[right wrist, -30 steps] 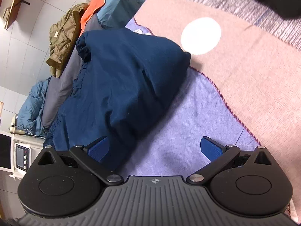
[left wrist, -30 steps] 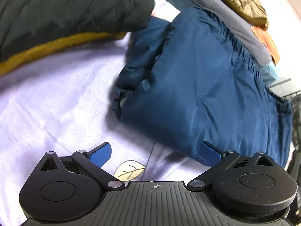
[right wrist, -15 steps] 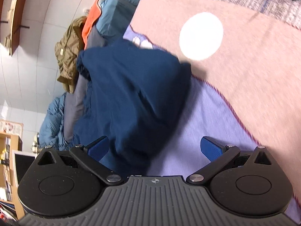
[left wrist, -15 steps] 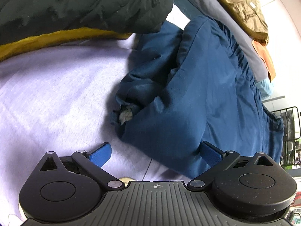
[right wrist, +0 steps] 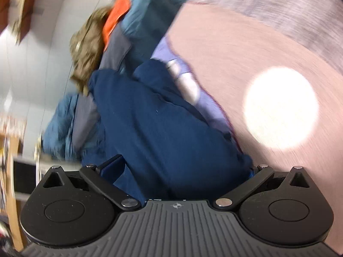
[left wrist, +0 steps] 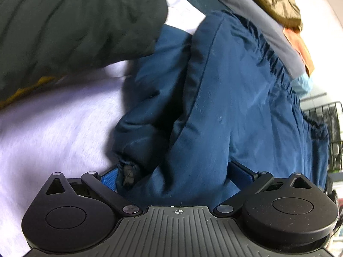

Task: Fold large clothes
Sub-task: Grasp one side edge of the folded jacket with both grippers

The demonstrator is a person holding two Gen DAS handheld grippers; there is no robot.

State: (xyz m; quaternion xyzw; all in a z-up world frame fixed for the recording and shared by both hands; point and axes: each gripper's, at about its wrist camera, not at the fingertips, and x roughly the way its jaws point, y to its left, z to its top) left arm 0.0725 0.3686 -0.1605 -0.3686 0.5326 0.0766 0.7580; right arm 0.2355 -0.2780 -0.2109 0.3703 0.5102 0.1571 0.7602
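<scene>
In the left wrist view, the left gripper [left wrist: 173,175] is closing in on the navy garment [left wrist: 225,107] on the lilac blanket [left wrist: 53,115], fingers wide apart, its near fold now bulging between them, ungripped. In the right wrist view, blurred, the right gripper [right wrist: 182,167] is likewise pushing in, wide-spread fingers straddling the garment's other end [right wrist: 163,124], so a two-handed lift looks imminent.

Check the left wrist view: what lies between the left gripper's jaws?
In the left wrist view, the folded blue garment fills the gap in the open left gripper; its frayed cuff lies against the left-side jaw.
</scene>
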